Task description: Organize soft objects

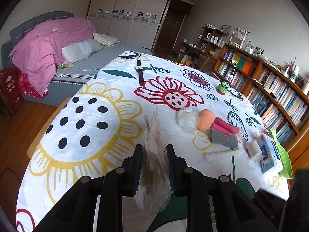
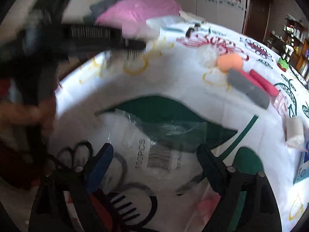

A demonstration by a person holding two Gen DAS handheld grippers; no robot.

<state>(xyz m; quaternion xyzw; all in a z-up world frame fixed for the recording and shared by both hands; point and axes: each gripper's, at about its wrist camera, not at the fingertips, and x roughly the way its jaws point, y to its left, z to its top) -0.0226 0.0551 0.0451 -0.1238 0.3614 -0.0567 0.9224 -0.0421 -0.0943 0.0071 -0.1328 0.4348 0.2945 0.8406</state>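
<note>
Soft objects scattered across the floral-clothed table (image 1: 92, 127), sorting judged barely begun. Left claw (image 1: 154, 166) clamped on one clear plastic bag (image 1: 154, 154) of pale sticks, lifted off the cloth at the near edge. Right claw (image 2: 154, 154) spread wide, holding nothing, poised just above a second clear bag (image 2: 154, 150) printed "100PCS" that lies flat on a green leaf print; view blurred, so contact with the bag not certain. Near the right side of the table, in a loose group: one orange sponge (image 1: 206, 119), one crumpled clear wrap (image 1: 187, 119) touching it, one pink roll (image 1: 225, 127), one grey pad (image 1: 223, 138) just beside the pink roll, one long white stick (image 1: 222, 154), one white roll (image 1: 254, 148) and one blue-and-white tissue pack (image 1: 269, 154) resting on a green leaf-shaped tray (image 1: 283, 154). Farther back, well apart: one wristwatch (image 1: 139, 71) and one small green-and-red pot (image 1: 222, 89). No finished pile or container of sorted items visible; nearly all of the gathering apparently left to do.
</note>
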